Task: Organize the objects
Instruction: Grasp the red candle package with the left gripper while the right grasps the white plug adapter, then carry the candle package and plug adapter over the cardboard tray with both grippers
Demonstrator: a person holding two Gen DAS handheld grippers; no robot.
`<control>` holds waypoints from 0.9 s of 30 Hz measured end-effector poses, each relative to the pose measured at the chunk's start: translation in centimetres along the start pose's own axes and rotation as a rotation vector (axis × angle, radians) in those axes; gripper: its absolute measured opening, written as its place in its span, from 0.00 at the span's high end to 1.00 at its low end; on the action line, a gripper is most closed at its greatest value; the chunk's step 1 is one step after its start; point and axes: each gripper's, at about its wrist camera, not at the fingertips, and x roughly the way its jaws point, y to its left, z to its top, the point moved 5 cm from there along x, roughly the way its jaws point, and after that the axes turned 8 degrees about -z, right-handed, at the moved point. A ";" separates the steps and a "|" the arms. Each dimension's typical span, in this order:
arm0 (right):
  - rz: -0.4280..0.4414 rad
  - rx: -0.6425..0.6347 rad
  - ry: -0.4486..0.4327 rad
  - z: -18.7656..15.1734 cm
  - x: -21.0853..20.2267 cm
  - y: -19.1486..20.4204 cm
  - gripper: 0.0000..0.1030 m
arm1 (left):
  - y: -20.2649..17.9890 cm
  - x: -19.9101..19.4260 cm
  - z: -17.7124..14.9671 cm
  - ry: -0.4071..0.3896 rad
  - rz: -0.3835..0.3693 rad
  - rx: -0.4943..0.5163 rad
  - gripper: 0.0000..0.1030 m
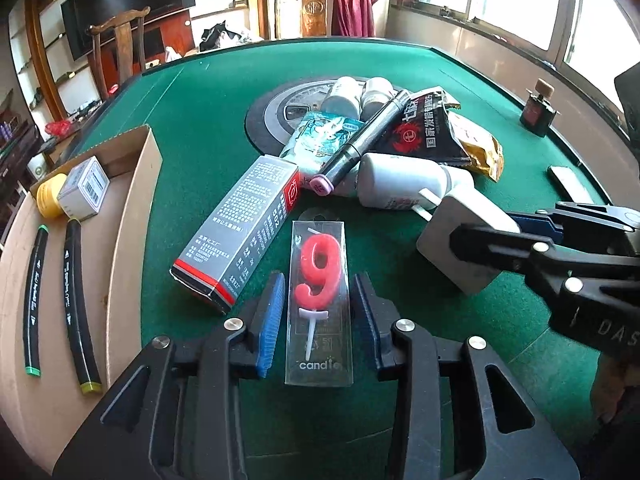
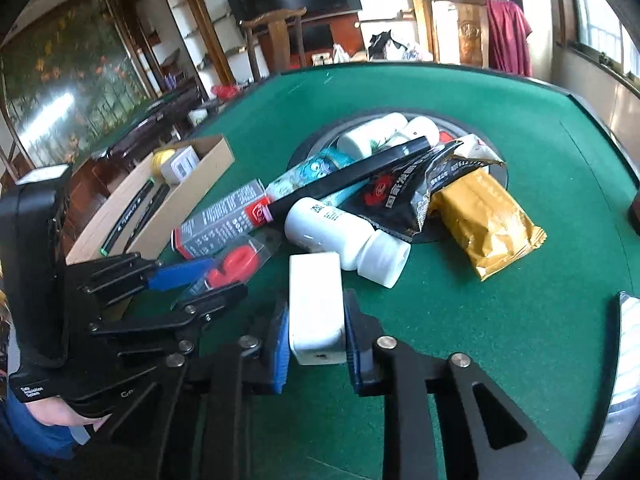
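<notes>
A clear pack with a red "9" candle [image 1: 320, 272] lies on the green felt between the blue pads of my left gripper [image 1: 318, 280]. A thin gap shows beside the left pad, so the jaws stand open around the pack. My right gripper [image 2: 316, 300] is shut on a white power adapter [image 2: 316, 304], with both blue pads against its sides. The left wrist view shows the same adapter [image 1: 448, 240] at the right, held by the right gripper's fingers [image 1: 480, 240]. Seen from the right wrist, the candle pack [image 2: 236, 260] lies within the left gripper's fingers [image 2: 180, 272].
A cardboard box [image 1: 132, 184] at the left holds two black markers, a yellow roll and a small white carton. Beyond the candle lie a grey-red carton [image 1: 240, 224], a black marker [image 1: 360, 140], a white bottle [image 1: 404, 180], snack packs [image 1: 424, 128] and more bottles. A small dark bottle [image 1: 538, 108] stands far right.
</notes>
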 end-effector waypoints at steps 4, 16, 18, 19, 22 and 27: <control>0.048 0.054 -0.016 -0.2 -0.3 -0.3 0.79 | 0.4 -0.4 0.0 -0.029 -0.042 -0.042 0.74; 0.140 0.131 -0.100 0.7 -2.2 -0.6 0.79 | 0.5 -2.3 0.7 -0.132 -0.059 -0.062 0.74; 0.151 0.137 -0.103 0.8 -2.3 -0.6 0.79 | 0.4 -2.7 0.7 -0.145 -0.055 -0.062 0.74; 0.153 0.141 -0.105 0.8 -2.3 -0.6 0.79 | 0.4 -2.8 0.6 -0.151 -0.053 -0.064 0.74; 0.167 0.149 -0.105 0.8 -2.3 -0.6 0.79 | 0.1 -3.3 0.5 -0.162 -0.061 -0.062 0.74; 0.190 0.172 -0.132 1.0 -2.8 -0.3 0.79 | -0.2 -4.2 0.2 -0.177 -0.088 -0.063 0.74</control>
